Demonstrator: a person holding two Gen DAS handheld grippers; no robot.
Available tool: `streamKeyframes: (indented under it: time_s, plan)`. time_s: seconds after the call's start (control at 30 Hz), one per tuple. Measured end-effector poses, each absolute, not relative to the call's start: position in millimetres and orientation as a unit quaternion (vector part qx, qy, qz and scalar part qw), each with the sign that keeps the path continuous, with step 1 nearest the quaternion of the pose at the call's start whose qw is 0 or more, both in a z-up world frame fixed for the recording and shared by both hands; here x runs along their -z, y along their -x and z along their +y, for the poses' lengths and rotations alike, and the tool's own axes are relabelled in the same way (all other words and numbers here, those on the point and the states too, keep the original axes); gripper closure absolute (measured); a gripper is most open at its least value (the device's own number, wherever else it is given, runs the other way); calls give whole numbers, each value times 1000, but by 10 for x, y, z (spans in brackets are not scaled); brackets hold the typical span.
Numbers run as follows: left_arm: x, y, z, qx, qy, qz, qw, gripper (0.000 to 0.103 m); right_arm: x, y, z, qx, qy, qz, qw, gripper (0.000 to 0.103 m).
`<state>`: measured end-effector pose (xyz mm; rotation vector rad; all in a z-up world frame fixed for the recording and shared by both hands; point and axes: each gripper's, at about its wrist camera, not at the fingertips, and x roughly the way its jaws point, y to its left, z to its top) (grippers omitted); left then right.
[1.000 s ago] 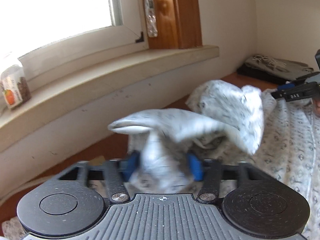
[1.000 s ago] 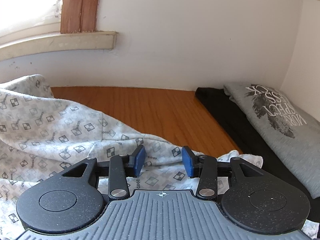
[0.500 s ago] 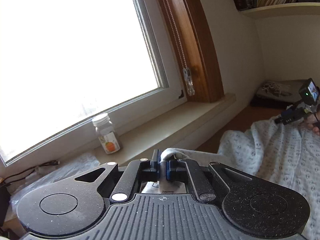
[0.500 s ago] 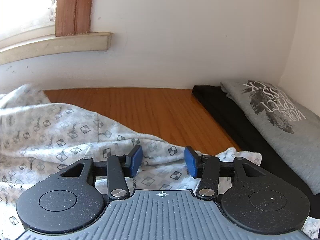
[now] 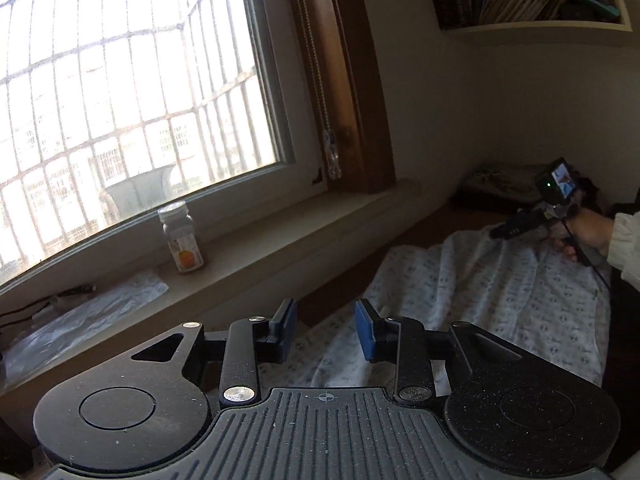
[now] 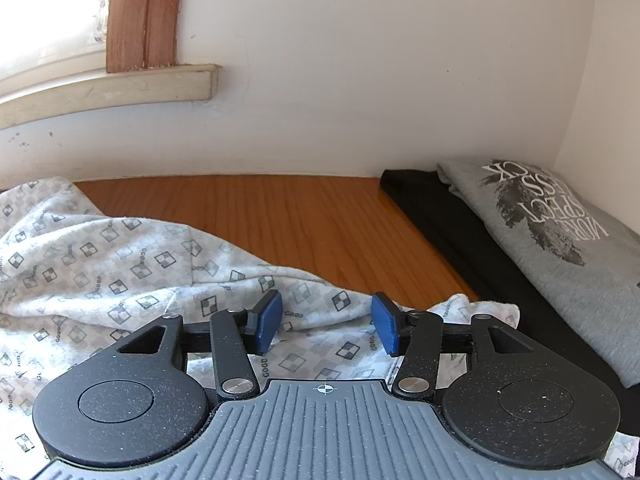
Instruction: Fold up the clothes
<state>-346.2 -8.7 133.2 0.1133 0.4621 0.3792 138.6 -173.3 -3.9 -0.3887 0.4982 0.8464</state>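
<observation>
Left tongs [image 5: 326, 336] just opened, nothing between pads; right tongs [image 6: 326, 322] parted wider, empty.

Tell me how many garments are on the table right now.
3: the patterned white garment spread under both grippers, and a folded grey printed T-shirt lying on a folded black garment in the far corner. More may be hidden.

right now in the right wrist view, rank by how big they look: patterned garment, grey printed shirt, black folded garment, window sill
1. patterned garment, though it lies nearest the camera
2. grey printed shirt
3. black folded garment and window sill: the visible parts look alike, so unranked; the shirt covers part of the black one.
</observation>
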Motion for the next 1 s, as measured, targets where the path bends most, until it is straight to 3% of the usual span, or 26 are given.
streamKeyframes:
  time_s: [0.4,0.73,0.77,0.8,1.0]
  plan:
    - [-456,3583,462,-222,38,306,925,68,12,-1386,-1723,-403,187,237,864,52]
    - [-316,3626,395,-215,52,312,924,68,30,-1378,-1720,-403,189,235,864,52]
    - [-328,3633,401,-207,54,310,926,71,27,-1375,-1716,-403,188,236,864,52]
    - [-340,3639,408,-199,57,309,928,94,25,-1376,-1715,-403,188,236,864,52]
    - [-769,3762,448,-214,40,262,940,96,16,-1381,-1715,-403,187,236,864,52]
